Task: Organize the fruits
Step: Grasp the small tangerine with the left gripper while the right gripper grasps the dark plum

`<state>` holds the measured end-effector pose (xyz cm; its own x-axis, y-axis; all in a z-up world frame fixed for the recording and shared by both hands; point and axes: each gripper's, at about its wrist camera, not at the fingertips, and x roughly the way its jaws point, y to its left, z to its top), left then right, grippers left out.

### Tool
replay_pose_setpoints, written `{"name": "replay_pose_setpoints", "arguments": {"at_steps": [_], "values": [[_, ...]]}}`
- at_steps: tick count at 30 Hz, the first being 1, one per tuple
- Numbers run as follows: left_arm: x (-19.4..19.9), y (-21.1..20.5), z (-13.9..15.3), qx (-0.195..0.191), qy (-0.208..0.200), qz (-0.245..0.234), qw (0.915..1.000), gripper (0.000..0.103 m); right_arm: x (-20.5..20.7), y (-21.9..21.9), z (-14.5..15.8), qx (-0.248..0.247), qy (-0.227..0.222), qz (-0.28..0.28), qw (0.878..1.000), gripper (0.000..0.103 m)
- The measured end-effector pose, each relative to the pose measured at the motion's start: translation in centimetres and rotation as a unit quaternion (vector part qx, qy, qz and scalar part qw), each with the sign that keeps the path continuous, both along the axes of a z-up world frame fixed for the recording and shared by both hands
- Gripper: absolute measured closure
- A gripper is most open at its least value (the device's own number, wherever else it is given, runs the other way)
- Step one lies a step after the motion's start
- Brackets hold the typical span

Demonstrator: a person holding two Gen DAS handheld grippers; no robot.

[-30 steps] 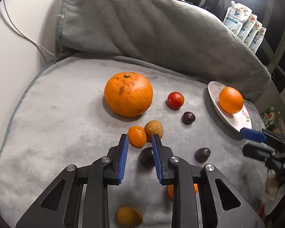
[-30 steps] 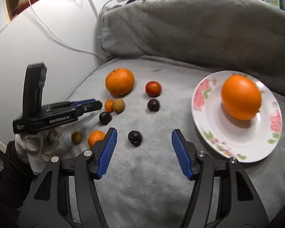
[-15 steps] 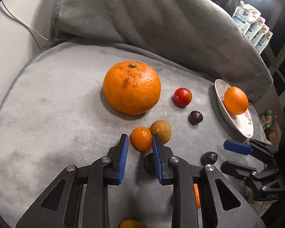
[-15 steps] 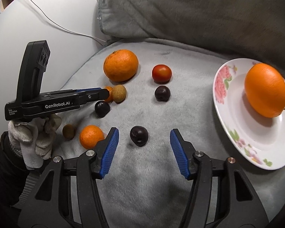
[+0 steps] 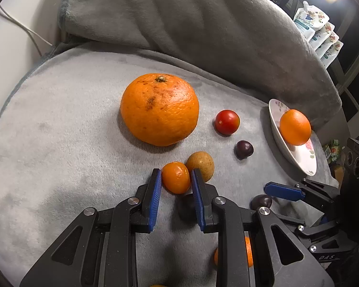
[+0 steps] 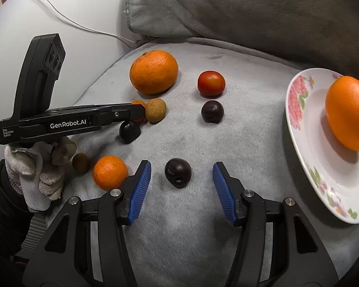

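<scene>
My left gripper (image 5: 176, 179) is open, its blue pads on either side of a small orange kumquat (image 5: 176, 177) that rests on the grey blanket, next to a tan round fruit (image 5: 201, 168). My right gripper (image 6: 182, 181) is open wide around a dark plum (image 6: 178, 172) on the blanket, without touching it. A large orange (image 5: 159, 108), a red tomato (image 5: 227, 122) and another dark plum (image 5: 244, 149) lie beyond. A floral plate (image 6: 306, 148) at the right holds an orange (image 6: 348, 116).
A small mandarin (image 6: 110, 172) and a brownish fruit (image 6: 81, 162) lie near the gloved left hand (image 6: 36, 167). A third dark plum (image 6: 129, 131) sits under the left gripper. A folded grey blanket (image 5: 191, 19) rises at the back. Pouches (image 5: 318, 31) stand far right.
My left gripper has moved forward so the kumquat now sits between its pads. My right gripper has moved forward and left so the dark plum is between its open fingers.
</scene>
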<state>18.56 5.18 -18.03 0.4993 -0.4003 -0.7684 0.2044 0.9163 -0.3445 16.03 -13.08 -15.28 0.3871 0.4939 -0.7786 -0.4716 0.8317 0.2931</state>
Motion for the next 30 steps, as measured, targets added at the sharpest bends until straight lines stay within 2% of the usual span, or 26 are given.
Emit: {"name": "replay_pose_setpoints", "arguments": {"at_steps": [10, 15, 22, 30], "values": [[-0.5, -0.1, 0.1, 0.004, -0.01, 0.011, 0.9999, 0.082, 0.0, 1.0, -0.2, -0.032, -0.01, -0.004, 0.999, 0.062], [-0.9, -0.5, 0.3, 0.019, -0.02, 0.013, 0.9995, 0.083, -0.3, 1.0, 0.0, -0.037, -0.011, 0.007, 0.999, 0.08], [-1.4, 0.3, 0.5, 0.023, -0.032, 0.034, 0.9986, 0.084, -1.0, 1.1, 0.4, -0.043, -0.026, 0.006, 0.999, 0.081], [-2.2, 0.3, 1.7, 0.016, -0.05, 0.034, 0.998, 0.084, -1.9, -0.6, 2.6, -0.028, -0.053, -0.014, 0.998, 0.081]]}}
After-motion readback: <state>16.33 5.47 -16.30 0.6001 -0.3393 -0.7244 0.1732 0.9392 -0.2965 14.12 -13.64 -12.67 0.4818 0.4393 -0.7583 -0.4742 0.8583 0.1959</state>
